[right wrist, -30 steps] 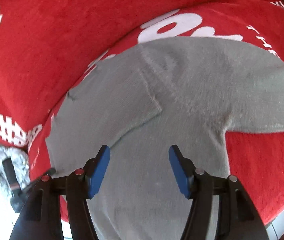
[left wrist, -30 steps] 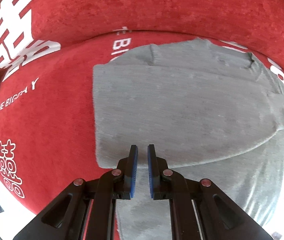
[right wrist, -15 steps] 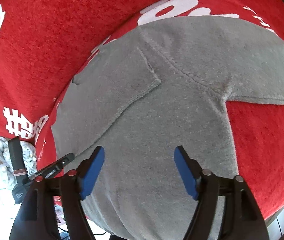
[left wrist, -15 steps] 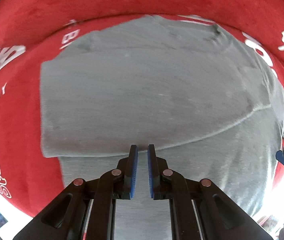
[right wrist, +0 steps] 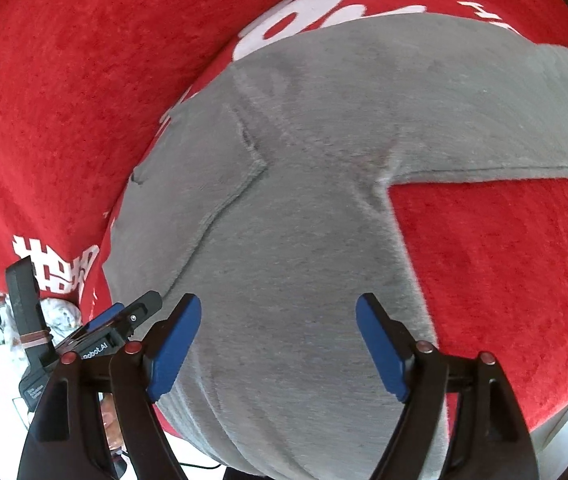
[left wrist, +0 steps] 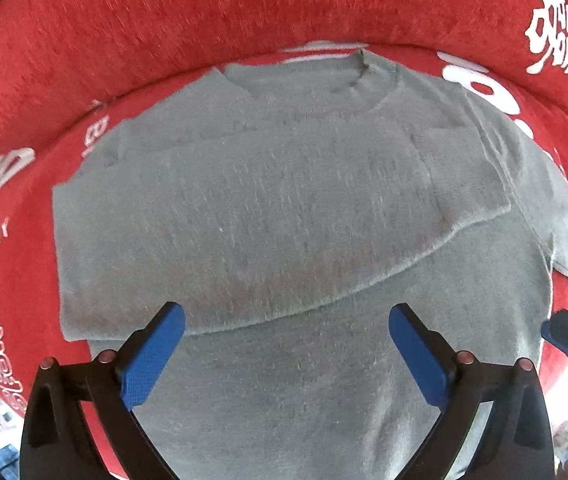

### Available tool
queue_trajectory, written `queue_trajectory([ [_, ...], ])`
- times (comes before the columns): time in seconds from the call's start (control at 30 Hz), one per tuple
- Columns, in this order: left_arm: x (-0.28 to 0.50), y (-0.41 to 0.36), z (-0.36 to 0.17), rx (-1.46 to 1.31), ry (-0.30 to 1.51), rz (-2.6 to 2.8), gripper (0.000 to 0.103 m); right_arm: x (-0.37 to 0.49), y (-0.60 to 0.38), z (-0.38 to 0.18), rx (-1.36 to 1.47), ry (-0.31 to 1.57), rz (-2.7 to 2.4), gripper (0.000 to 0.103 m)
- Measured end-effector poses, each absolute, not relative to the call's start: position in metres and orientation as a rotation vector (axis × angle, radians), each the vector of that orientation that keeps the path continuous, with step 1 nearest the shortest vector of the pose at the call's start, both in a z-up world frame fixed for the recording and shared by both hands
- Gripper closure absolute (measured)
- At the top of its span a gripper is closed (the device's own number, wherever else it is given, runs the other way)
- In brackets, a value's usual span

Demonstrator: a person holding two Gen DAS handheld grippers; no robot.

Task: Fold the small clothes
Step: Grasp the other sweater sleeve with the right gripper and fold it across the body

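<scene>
The grey sweater (left wrist: 292, 216) lies mid-frame on the red cloth (left wrist: 204, 20), one sleeve folded across, while left gripper (left wrist: 286, 334) and right gripper (right wrist: 278, 332) jaws are opening, empty, above it, apparently releasing for another fold.

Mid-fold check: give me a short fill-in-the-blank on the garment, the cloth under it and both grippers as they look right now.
1. The sweater is ____ in colour.
2. It lies on a ____ cloth with white lettering.
3. The left gripper, jaws opening, holds ____.
4. One sleeve is folded across the body; the other sleeve lies stretched out ____ the right gripper, whose empty jaws are opening.

Missing words: grey; red; nothing; beyond
</scene>
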State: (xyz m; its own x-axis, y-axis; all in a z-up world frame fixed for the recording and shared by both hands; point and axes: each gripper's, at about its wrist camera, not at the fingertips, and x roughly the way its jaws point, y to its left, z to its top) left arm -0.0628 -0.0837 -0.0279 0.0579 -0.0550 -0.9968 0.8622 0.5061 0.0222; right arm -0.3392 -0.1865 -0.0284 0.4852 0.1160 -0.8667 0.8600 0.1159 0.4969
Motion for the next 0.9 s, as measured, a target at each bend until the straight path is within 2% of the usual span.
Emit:
queue_trajectory([
  [0.17,-0.066,-0.095,-0.04,0.801,1.331,-0.753,0.001,-0.371,-0.198,-0.027,1.408,0.872,-0.724,0.02],
  [0.53,-0.08,-0.125,-0.05,0.788,1.357,-0.845,0.001,-0.521,-0.24,-0.031,1.54,0.601,-1.053,0.02],
  [0.73,-0.096,-0.141,-0.061,0.805,1.359,-0.878,0.001,-0.594,-0.258,-0.051,1.702,0.381,-1.197,0.02],
  [0.9,-0.113,-0.154,-0.064,0.796,1.36,-0.898,0.001,-0.61,-0.268,-0.071,1.808,0.203,-1.187,0.02],
])
